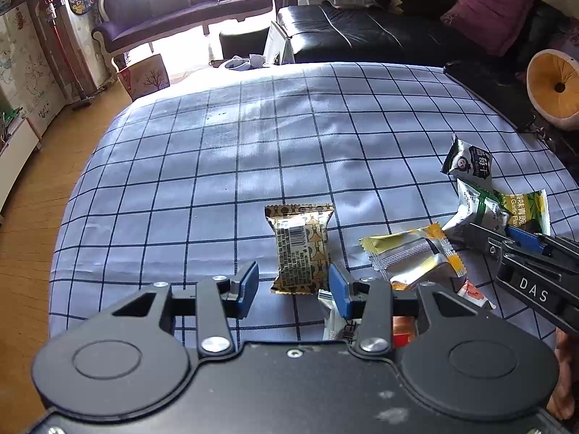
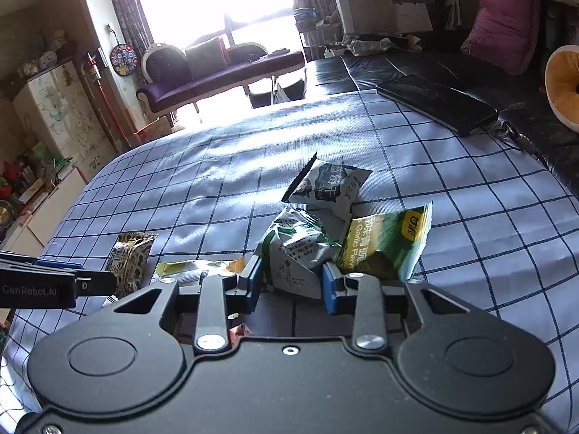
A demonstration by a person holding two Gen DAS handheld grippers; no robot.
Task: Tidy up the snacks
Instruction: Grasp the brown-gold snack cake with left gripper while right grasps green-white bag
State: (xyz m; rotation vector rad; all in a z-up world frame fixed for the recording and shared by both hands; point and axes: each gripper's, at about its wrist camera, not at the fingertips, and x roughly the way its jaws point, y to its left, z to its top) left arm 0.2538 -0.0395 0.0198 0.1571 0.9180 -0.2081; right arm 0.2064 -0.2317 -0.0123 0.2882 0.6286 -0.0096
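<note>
The table [image 1: 253, 152], covered w/ a checked cloth, held all the snacks on its near right part, and the rest of the cloth was bare. The left gripper [image 1: 294, 291] had its jaws apart, nothing between the pads, and it sat just behind the brown packet [image 1: 300, 249]. This packet lay alone, a bit apart from the pile, and its long axis ran straight away from the gripper, so the two pads stood one on each long side of its near end. I judge this was the relation that mattered: the opening was already lined up across the short width, so a small push fwd and a close should take it. The right gripper [image 2: 292, 284] also had its jaws apart and held nothing; the white-green packet [image 2: 298, 249] was directly in front, its near edge between the pads, but crumpled and tilted, resting against the green garlic packet [image 2: 387, 242]. Behind them lay the dark packet [image 2: 327, 184]. The yellow packet [image 1: 412, 253] lay flat between the two grippers, long axis across, closer to the left one. Approx. all of the sorting seemed not yet done.
</note>
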